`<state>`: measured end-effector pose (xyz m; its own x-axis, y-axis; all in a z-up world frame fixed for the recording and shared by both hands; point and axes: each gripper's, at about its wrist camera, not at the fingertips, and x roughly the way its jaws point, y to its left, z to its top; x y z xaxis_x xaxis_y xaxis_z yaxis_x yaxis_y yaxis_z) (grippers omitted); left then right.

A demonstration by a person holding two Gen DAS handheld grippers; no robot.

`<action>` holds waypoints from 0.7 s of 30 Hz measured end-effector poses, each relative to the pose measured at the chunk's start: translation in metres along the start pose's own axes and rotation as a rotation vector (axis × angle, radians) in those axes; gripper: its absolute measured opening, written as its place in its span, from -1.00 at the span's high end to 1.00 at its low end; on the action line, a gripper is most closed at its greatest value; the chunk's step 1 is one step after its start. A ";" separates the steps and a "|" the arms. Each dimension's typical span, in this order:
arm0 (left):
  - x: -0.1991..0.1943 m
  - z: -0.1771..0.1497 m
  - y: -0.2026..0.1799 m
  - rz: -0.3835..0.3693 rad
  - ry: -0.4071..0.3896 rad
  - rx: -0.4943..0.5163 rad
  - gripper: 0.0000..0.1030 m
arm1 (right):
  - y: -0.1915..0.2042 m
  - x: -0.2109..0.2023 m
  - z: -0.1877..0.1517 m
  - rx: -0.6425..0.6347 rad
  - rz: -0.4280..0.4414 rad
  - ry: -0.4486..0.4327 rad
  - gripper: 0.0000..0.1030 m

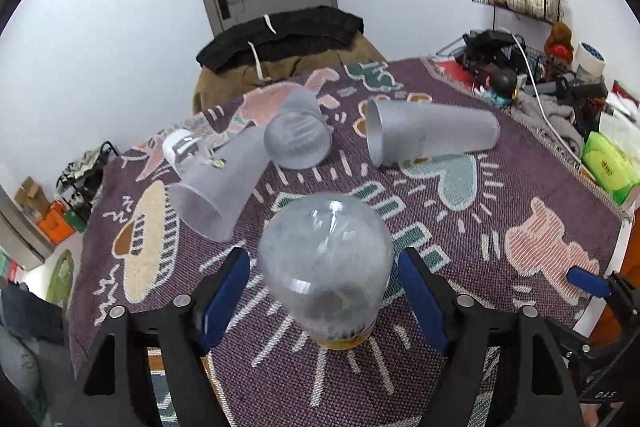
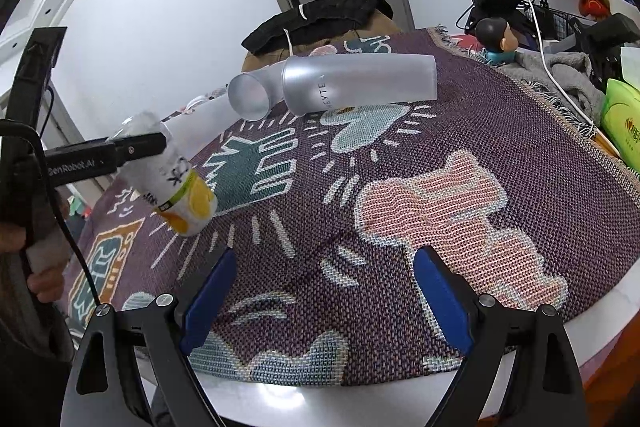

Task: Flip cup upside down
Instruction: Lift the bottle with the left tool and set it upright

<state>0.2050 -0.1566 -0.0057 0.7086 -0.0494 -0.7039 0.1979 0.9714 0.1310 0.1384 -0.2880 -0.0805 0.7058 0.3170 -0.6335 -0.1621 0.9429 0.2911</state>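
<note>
The left gripper (image 1: 324, 291) pinches a clear plastic cup (image 1: 326, 267) with a yellow label, tilted over the patterned tablecloth (image 2: 400, 227) near its left edge. The right gripper (image 2: 324, 297) hangs spread and empty near the front edge. Three frosted tumblers (image 1: 432, 135) lie toppled toward the table's far edge, well apart from the cup, and clutter crowds the right edge.
</note>
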 end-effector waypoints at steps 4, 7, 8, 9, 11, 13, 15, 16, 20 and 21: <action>-0.011 -0.001 0.003 -0.004 -0.022 -0.003 -0.55 | 0.001 -0.001 0.001 0.000 0.000 0.000 -0.76; -0.019 -0.003 0.008 -0.007 -0.044 -0.012 -0.58 | 0.003 -0.002 0.002 -0.006 -0.002 -0.004 -0.76; -0.022 -0.004 0.010 -0.012 -0.054 -0.018 -0.60 | 0.004 -0.003 0.002 -0.009 -0.002 -0.006 -0.76; -0.027 -0.006 0.012 -0.017 -0.070 -0.025 -0.64 | 0.005 -0.004 0.003 -0.012 -0.002 -0.007 -0.76; -0.036 -0.008 0.016 -0.018 -0.099 -0.032 -0.71 | 0.007 -0.006 0.004 -0.017 -0.013 -0.020 -0.76; -0.045 -0.009 0.020 -0.017 -0.131 -0.036 -0.78 | 0.008 -0.010 0.006 -0.017 -0.028 -0.042 -0.76; -0.057 -0.012 0.025 -0.013 -0.179 -0.039 -0.90 | 0.010 -0.013 0.009 -0.015 -0.024 -0.051 -0.76; -0.063 -0.012 0.027 -0.010 -0.205 -0.041 -0.93 | 0.012 -0.015 0.010 -0.014 -0.023 -0.061 -0.76; -0.088 -0.015 0.036 0.017 -0.304 -0.054 -0.99 | 0.020 -0.028 0.013 -0.025 -0.032 -0.124 -0.76; -0.092 -0.016 0.037 0.024 -0.317 -0.054 -0.99 | 0.022 -0.030 0.014 -0.034 -0.032 -0.134 -0.76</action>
<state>0.1363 -0.1123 0.0528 0.8902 -0.0877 -0.4471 0.1482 0.9837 0.1021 0.1234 -0.2779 -0.0445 0.7963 0.2720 -0.5403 -0.1593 0.9560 0.2465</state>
